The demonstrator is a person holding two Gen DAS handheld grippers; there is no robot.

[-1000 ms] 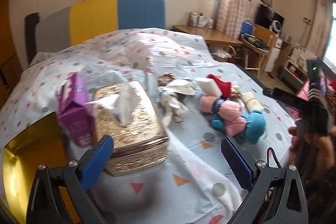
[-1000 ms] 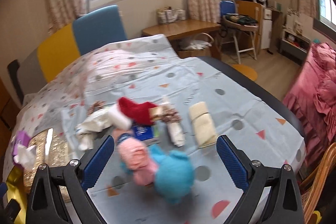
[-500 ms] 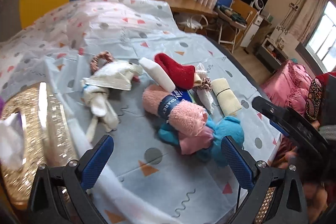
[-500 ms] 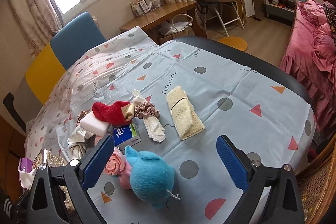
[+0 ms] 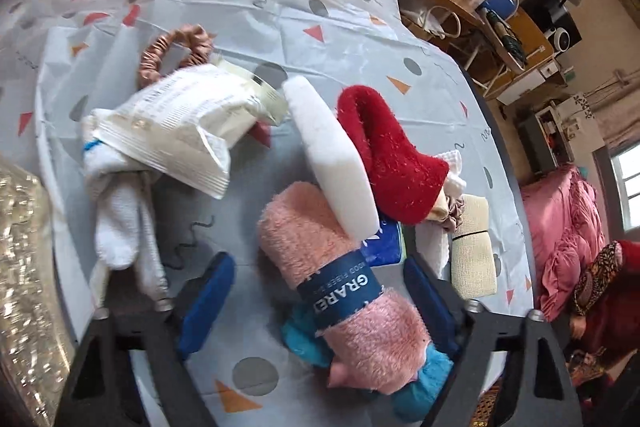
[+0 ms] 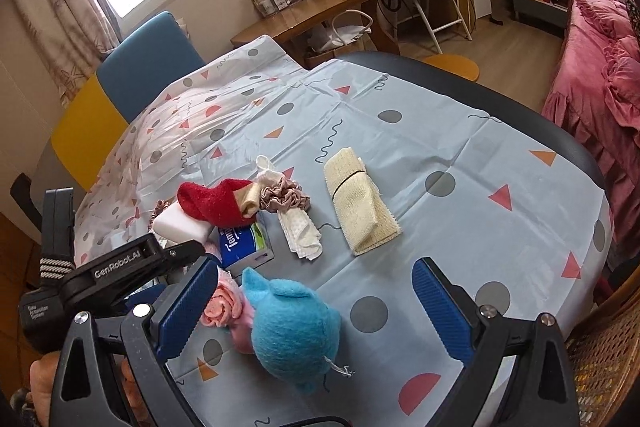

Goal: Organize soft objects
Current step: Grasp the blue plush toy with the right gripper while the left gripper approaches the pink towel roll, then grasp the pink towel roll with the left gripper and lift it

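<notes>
A pink rolled towel (image 5: pixel 352 291) with a dark blue paper band lies on the patterned tablecloth, partly on a turquoise felt toy (image 5: pixel 308 347). My left gripper (image 5: pixel 318 301) straddles the towel and its jaws are closing; the left pad (image 5: pixel 208 299) is still apart from it. A white sponge (image 5: pixel 332 163) and a red sock (image 5: pixel 392 163) lie just beyond. In the right wrist view my right gripper (image 6: pixel 316 307) stands open above the felt toy (image 6: pixel 292 327), touching nothing. The towel (image 6: pixel 224 307) peeks out beside its left finger.
A white packet (image 5: pixel 180 123), pink scrunchie (image 5: pixel 176 51) and white cloth (image 5: pixel 120 219) lie left of the pile. A gold tissue box (image 5: pixel 24 267) is at the left edge. A beige cloth roll (image 6: pixel 360 203), tissue pack (image 6: pixel 244 243) and mauve scrunchie (image 6: pixel 284 199) lie mid-table.
My left gripper swung right and down from the gold tissue box to the pink towel, and its jaws have narrowed. It now shows in the right wrist view. The right gripper dipped slightly.
</notes>
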